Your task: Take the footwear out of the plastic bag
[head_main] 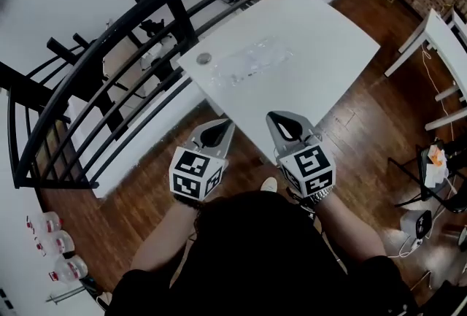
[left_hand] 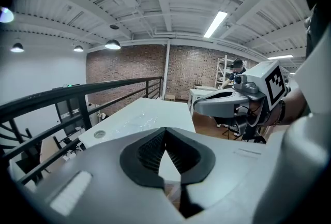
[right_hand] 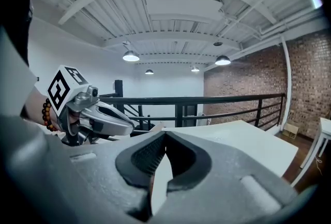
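A clear plastic bag [head_main: 249,62] lies crumpled on the white table [head_main: 321,52], towards its left side; I cannot make out any footwear inside it. In the left gripper view the bag [left_hand: 133,123] shows as a shiny patch on the table top. My left gripper [head_main: 225,124] and right gripper [head_main: 275,117] hover side by side over the floor just short of the table's near edge, both shut and holding nothing. Each gripper view shows its own jaws pressed together, the left gripper [left_hand: 165,130] and the right gripper [right_hand: 165,135], with the other gripper [left_hand: 227,102] [right_hand: 101,117] beside it.
A small round disc [head_main: 203,58] sits near the table's left corner. A black metal railing [head_main: 109,74] runs along the table's left, with a drop behind it. More white tables [head_main: 438,37] stand at the right on the wooden floor [head_main: 365,125]. Bottles [head_main: 55,241] stand at lower left.
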The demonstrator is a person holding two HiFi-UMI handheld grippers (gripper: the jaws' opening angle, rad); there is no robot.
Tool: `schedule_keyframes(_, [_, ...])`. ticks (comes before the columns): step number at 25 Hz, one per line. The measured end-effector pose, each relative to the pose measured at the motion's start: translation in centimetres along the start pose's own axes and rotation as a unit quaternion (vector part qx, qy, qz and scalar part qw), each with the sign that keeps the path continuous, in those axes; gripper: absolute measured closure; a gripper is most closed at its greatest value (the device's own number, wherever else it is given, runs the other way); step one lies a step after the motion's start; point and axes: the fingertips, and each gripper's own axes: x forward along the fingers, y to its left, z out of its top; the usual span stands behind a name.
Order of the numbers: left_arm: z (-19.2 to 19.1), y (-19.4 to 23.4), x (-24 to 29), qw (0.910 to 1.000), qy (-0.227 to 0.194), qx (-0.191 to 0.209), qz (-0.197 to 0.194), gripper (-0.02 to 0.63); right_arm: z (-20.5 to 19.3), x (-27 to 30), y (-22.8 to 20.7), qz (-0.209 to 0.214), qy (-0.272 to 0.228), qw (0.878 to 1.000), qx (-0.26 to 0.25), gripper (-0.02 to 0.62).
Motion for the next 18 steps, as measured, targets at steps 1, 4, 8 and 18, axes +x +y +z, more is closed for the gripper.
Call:
schedule_keyframes(1, [0.1,0.0,0.4,1.0,0.003,-0.001,0.007,0.591,-0.2,0.0,-0.6,0.005,0.0,1.0,0.002,0.606])
schedule_keyframes(4, [0.1,0.1,1.4,0.9996,0.013,0.0,0.023,0.591,-0.6,0.0,-1.7,0.016,-0.003,1.0,0.007,0.606])
schedule_keyframes(8, [0.5,1.2,2.4,0.9991,0.018,-0.004,0.038,0.591,-0.2,0.7,-2.6,0.026,-0.009,1.0,0.007,0.606])
schedule_keyframes(18, [-0.5,6.0,6.2,0.9989,0.031,-0.03,0.018,0.581,-0.4,5.5,-4.5,0.018,0.03,0.999,-0.002,0.606])
